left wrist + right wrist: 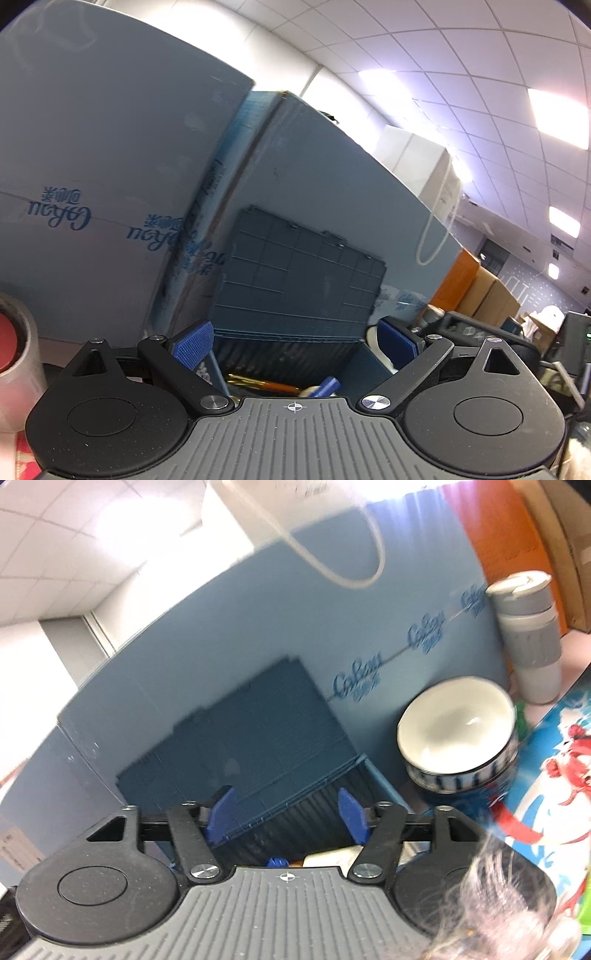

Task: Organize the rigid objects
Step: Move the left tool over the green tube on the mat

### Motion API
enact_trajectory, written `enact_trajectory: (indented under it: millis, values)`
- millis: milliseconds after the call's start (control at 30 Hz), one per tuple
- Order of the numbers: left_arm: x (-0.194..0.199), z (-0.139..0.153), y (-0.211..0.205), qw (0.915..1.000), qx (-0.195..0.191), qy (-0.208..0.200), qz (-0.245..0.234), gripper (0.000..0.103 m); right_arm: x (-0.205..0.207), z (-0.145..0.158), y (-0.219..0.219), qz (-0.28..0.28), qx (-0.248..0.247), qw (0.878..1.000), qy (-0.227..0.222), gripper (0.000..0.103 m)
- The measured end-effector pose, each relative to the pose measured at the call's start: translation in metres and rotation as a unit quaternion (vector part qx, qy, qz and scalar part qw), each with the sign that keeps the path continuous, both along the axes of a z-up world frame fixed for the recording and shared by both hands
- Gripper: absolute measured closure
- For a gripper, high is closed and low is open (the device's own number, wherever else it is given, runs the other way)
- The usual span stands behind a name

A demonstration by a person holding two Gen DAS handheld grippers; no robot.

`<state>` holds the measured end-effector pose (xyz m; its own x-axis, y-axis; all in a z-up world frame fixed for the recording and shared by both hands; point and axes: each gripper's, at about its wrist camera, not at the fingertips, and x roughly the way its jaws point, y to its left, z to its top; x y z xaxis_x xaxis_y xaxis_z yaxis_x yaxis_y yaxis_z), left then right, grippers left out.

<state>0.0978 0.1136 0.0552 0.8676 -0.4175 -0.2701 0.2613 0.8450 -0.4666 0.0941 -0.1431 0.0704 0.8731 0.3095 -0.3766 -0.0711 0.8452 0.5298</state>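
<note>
A dark blue plastic storage box [299, 354] stands open, its gridded lid [299, 273] raised against a pale blue carton. Inside I see pens, an orange one [280, 387] and a blue one [327, 386]. My left gripper [295, 345] is open and empty, just above the box's front. In the right wrist view the same box [314, 819] and lid [240, 727] show. My right gripper [288, 814] is open and empty over the box, with a blue item [277, 862] and a pale flat item [328, 858] below it.
Pale blue cartons [92, 166] wall the back. A tape roll [14, 365] stands at the left. A white bowl [456, 731], a grey-white flask [532, 638] and a colourful printed box [554, 775] are at the right. Orange and brown boxes [476, 288] lie beyond.
</note>
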Motion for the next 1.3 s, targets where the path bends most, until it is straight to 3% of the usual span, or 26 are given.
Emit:
enact_trajectory:
  millis: [267,433,700,833,1000,1200,1300]
  values:
    - [-0.007,0.007,-0.023,0.9989,0.004,-0.016,-0.044,0.006,-0.043,0.010,-0.048,-0.038,0.015,0.998,-0.044,0.034]
    - [-0.017,0.013,-0.048,0.9962,0.023,-0.032,-0.077,0.006,-0.073,0.003,-0.080,-0.080,-0.003,0.994,-0.079,0.031]
    - [-0.031,0.013,-0.098,0.9907,0.066,-0.051,-0.108,0.006,-0.107,-0.016,-0.132,-0.183,-0.053,0.973,-0.130,0.025]
    - [-0.034,0.012,-0.126,0.9867,0.093,-0.058,-0.120,0.006,-0.121,-0.025,-0.157,-0.246,-0.061,0.955,-0.155,0.021]
    - [-0.029,0.004,-0.168,0.9701,0.109,-0.074,-0.204,0.006,-0.132,-0.043,-0.189,-0.300,-0.017,0.937,-0.179,0.017]
    - [-0.026,-0.016,-0.237,0.9407,0.186,-0.068,-0.275,0.006,-0.138,-0.061,-0.214,-0.339,0.014,0.924,-0.174,0.017]
    - [-0.017,-0.026,-0.264,0.9307,0.211,-0.059,-0.293,0.006,-0.142,-0.066,-0.222,-0.347,0.037,0.922,-0.167,0.017]
